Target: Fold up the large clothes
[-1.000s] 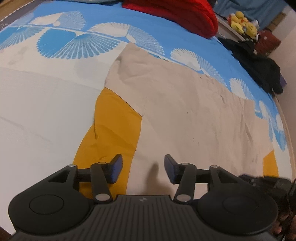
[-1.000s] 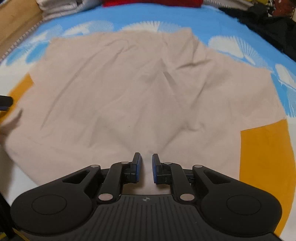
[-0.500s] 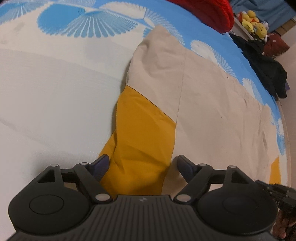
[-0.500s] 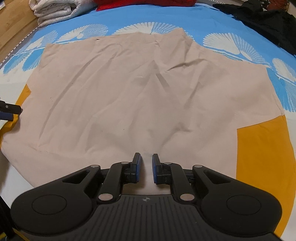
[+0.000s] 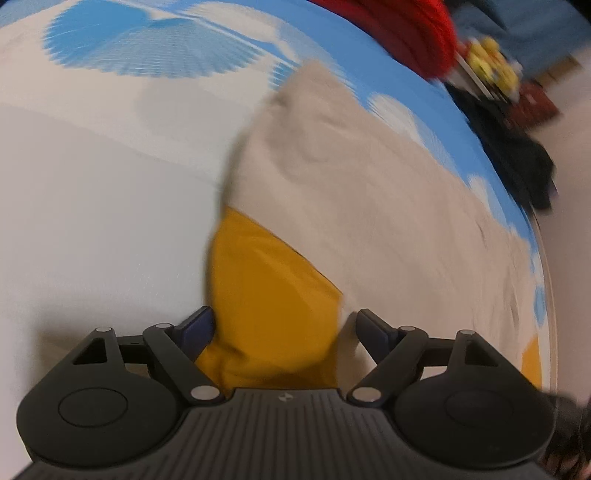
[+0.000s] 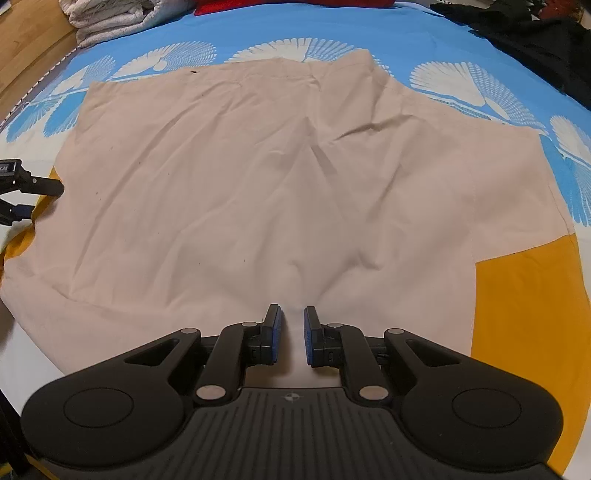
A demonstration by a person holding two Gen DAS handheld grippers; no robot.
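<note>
Creased beige garment (image 6: 280, 184) pinched by narrow right gripper (image 6: 293, 334); wide left gripper (image 5: 284, 325) straddles its mustard sleeve (image 5: 269, 295).

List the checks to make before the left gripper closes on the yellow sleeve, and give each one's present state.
1. Left gripper open wide: ok.
2. Yellow sleeve between its fingers: ok.
3. Fingers touching the sleeve: cannot tell, picture blurred.
4. Right gripper pinching the beige shirt: cannot tell; narrow gap shows.
5. Shirt spread flat on the bed sheet: ok, slight wrinkles.
</note>
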